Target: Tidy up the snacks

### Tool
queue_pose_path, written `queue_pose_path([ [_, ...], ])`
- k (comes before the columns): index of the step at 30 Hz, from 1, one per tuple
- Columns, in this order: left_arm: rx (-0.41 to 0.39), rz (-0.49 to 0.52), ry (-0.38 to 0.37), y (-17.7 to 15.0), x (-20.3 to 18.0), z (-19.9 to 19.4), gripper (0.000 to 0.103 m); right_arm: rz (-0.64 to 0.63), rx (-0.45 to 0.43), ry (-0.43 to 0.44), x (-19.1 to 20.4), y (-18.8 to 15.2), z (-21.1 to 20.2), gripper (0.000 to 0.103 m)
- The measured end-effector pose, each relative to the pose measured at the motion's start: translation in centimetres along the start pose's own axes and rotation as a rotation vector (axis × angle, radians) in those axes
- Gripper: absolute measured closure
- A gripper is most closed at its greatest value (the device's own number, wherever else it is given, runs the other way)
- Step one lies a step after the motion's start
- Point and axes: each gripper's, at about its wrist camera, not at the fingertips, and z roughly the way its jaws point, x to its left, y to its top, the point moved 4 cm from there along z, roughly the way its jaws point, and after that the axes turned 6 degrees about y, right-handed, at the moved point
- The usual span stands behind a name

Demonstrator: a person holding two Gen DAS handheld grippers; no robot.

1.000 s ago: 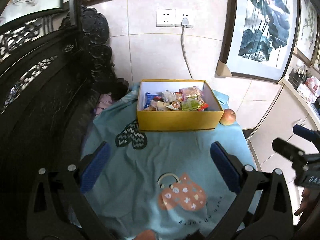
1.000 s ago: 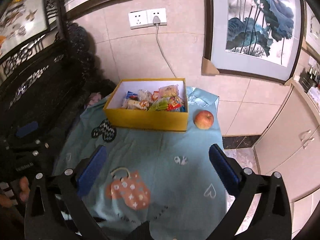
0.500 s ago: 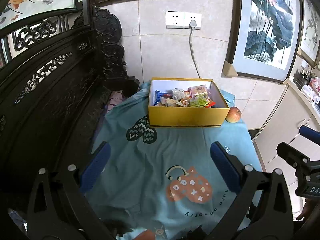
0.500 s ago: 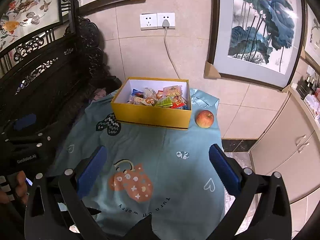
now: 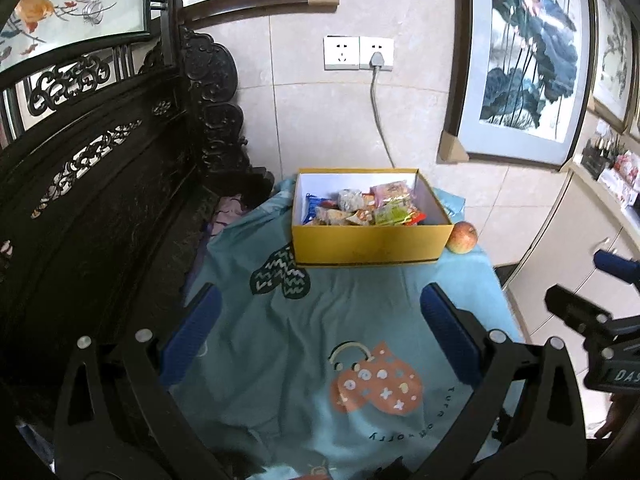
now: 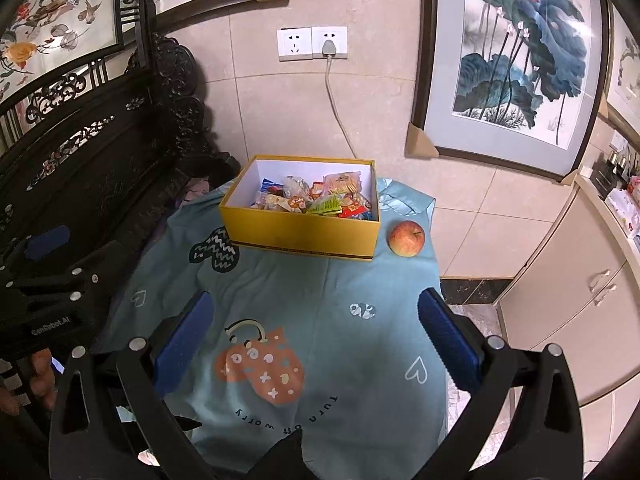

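Both claws, left claw (image 5: 318,330) and right claw (image 6: 316,332), hover spread above the tablecloth (image 6: 340,280).

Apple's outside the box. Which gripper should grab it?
Right, probably. The apple lies by the box's right end, on the right gripper's side. Both grippers are open, empty; the left gripper would reach across.

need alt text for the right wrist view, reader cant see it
An open yellow box full of wrapped snacks sits at the far end of a table covered by a teal patterned cloth, with an apple just right of it. The right tool hangs open and empty in front.
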Motion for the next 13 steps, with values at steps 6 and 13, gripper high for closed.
queue_pose_path([
  [6, 0.032, 0.016, -0.023, -0.1, -0.1, 0.8, 0.002, 0.002, -0.001, -0.004, 0.1, 0.0, 0.0, 0.001],
  [13, 0.041, 0.011, -0.013, 0.1, 0.1, 1.3, 0.002, 0.003, -0.001, 0.0, -0.2, 0.4, 0.3, 0.001],
])
